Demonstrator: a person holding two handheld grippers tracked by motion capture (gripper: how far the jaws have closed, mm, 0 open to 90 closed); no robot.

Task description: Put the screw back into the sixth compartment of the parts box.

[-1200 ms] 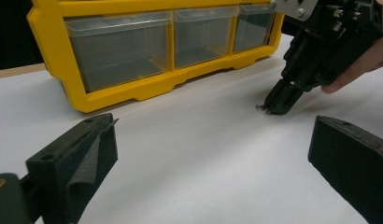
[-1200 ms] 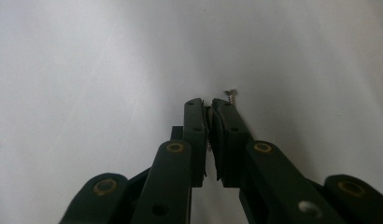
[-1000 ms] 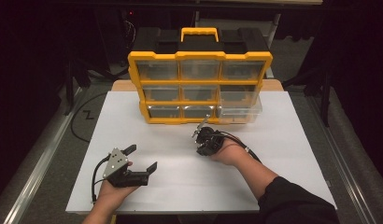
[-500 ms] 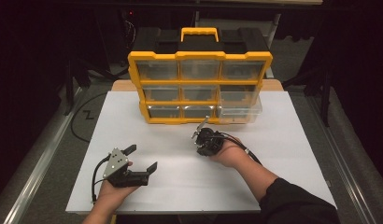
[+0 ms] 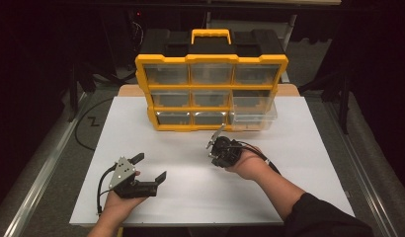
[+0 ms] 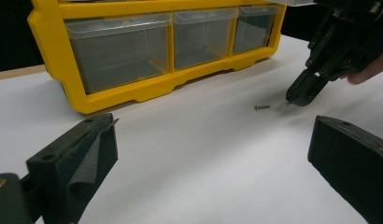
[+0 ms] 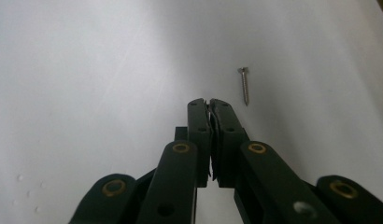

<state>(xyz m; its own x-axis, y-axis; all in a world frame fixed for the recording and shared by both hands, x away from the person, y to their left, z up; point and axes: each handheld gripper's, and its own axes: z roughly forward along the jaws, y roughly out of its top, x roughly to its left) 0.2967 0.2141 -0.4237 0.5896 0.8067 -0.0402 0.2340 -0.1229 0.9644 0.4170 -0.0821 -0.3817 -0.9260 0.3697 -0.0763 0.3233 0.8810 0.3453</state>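
A small silver screw [image 7: 245, 87] lies loose on the white table top, also seen from the left gripper view as the screw [image 6: 262, 107]. My right gripper [image 7: 209, 101] points steeply down at the table, jaws shut with nothing between them, its tip just short and left of the screw. In the high view the right gripper [image 5: 214, 154] sits in front of the yellow drawer organizer [image 5: 210, 60]. My left gripper [image 5: 150, 168] rests near the front left of the table, open and holding nothing, and its wide-apart jaws frame the left gripper [image 6: 213, 163] view.
The organizer has clear drawers in three rows and a black top with a yellow handle [image 5: 211, 34]. Its bottom-right drawer [image 5: 253, 117] stands pulled out a little. The white table top [image 5: 309, 148] has open room on both sides. A cable [image 5: 89, 121] lies off the left edge.
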